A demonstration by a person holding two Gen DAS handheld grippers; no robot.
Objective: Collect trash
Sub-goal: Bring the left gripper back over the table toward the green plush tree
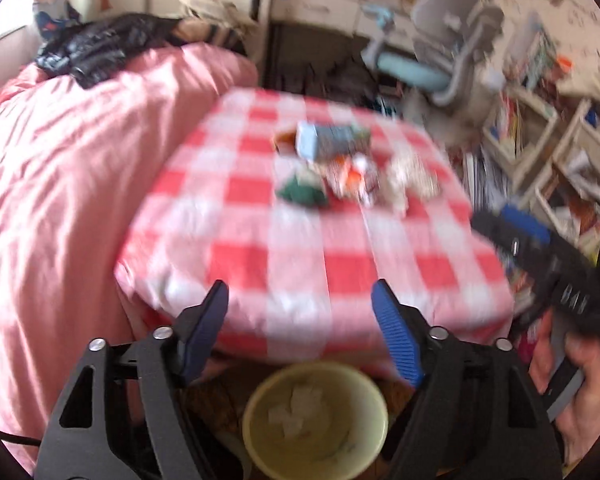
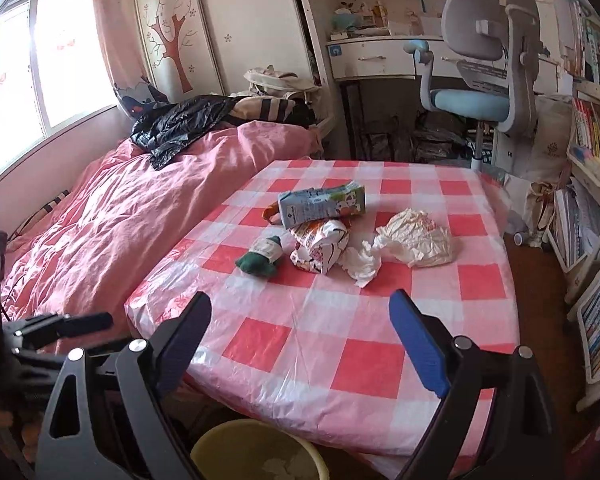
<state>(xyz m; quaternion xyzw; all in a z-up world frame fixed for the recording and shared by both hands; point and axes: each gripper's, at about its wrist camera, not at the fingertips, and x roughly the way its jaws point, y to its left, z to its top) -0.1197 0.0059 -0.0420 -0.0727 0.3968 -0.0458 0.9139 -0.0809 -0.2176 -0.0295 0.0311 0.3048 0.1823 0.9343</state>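
both tools, left tool (image 1: pixel 300 300) and right tool (image 2: pixel 300 312), are standing spread and empty above the yellow bin (image 1: pixel 316 420); trash (image 2: pixel 320 220) is lying on the desk (image 2: pixel 340 340).

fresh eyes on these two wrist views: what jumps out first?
The red-and-white checked table cover fills the middle of both views, with a heap of trash at its centre: a pale blue carton, crumpled white paper, a printed wrapper and a green bundle. Below the table's near edge stands a yellow bin with white scraps inside, framed by the open left gripper.
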